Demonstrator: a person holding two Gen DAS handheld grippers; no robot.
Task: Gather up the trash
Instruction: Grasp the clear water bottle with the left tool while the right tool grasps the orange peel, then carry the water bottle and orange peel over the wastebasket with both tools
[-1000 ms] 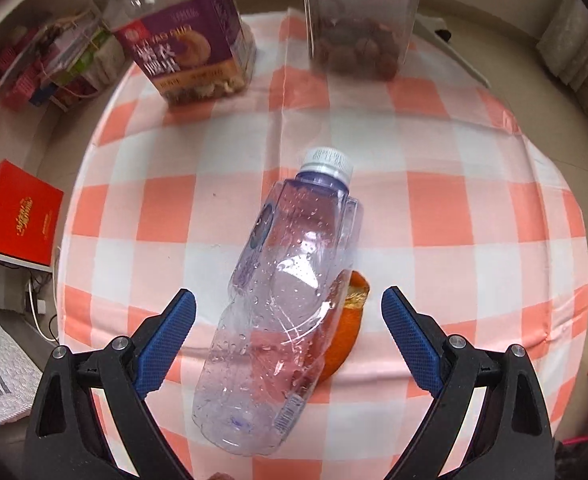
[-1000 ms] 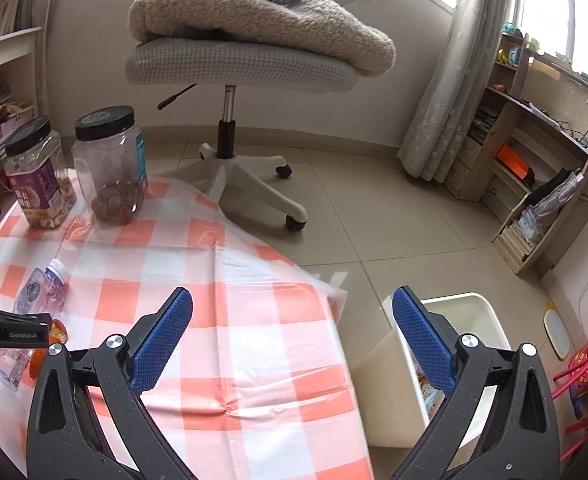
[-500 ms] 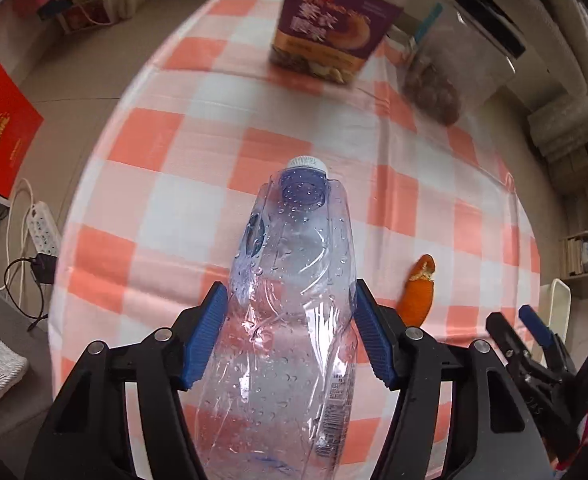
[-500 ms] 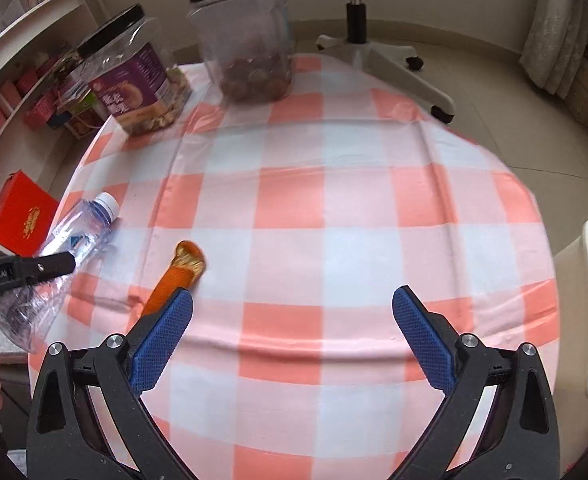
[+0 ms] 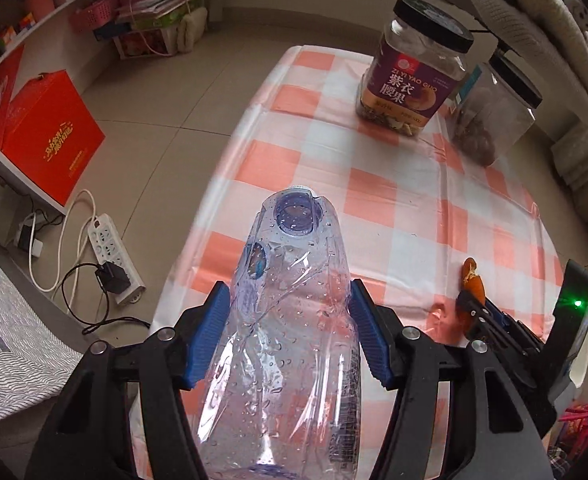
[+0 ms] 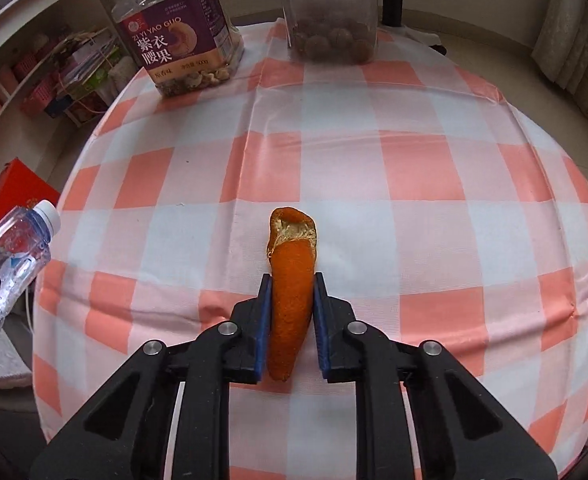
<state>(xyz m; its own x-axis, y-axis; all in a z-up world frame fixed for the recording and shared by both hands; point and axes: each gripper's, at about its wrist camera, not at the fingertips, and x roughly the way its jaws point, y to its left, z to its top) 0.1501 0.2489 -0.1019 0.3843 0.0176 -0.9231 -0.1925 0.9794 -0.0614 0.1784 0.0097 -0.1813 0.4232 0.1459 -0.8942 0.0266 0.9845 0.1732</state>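
Observation:
My left gripper [image 5: 290,312] is shut on a crushed clear plastic bottle [image 5: 290,336] and holds it above the left edge of the checked tablecloth [image 5: 393,208]. The bottle also shows at the left of the right wrist view [image 6: 18,236]. My right gripper [image 6: 292,300] is shut on a piece of orange peel [image 6: 292,280], which still seems to touch the cloth. The peel and right gripper show at the right of the left wrist view [image 5: 471,280].
A purple-labelled nut jar [image 6: 178,36] and a clear jar of brown balls [image 6: 329,20] stand at the table's far side. On the floor to the left are a red box [image 5: 42,136] and a power strip [image 5: 112,248]. A chair [image 5: 533,20] stands behind the jars.
My left gripper closed on the bottle and lifted it off the table. My right gripper swung over the table, came down and closed on the orange peel.

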